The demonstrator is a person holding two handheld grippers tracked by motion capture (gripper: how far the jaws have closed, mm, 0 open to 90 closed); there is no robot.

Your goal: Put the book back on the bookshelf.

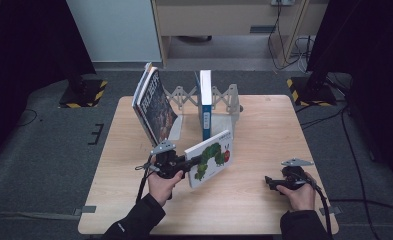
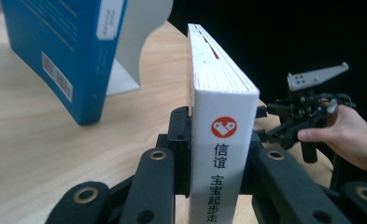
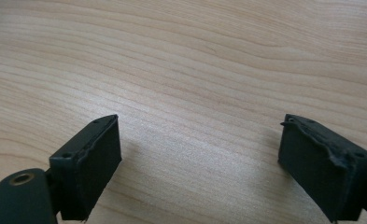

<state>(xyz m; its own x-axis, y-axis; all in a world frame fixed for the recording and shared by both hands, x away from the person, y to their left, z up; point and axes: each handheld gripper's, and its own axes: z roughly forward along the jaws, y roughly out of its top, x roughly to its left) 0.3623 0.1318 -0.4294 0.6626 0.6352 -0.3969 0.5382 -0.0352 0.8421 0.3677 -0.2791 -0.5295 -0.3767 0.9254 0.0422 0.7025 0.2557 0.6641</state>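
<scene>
A white picture book with a green caterpillar on its cover [image 1: 211, 157] is lifted off the wooden table [image 1: 264, 130], tilted, with my left gripper [image 1: 186, 164] shut on its spine end. In the left gripper view the white spine [image 2: 223, 135] with a red logo stands upright between the two black jaws of my left gripper [image 2: 218, 119]. My right gripper [image 1: 270, 182] hovers low over the table at the front right. In the right gripper view its jaws [image 3: 200, 149] stand wide apart with only bare wood between them.
An expanding wooden book rack [image 1: 224, 97] stands at the back of the table. A blue and white book [image 1: 205, 102] stands upright in it, and dark books [image 1: 154, 105] lean at its left. The blue book [image 2: 55, 51] leans against a white bookend [image 2: 134, 46].
</scene>
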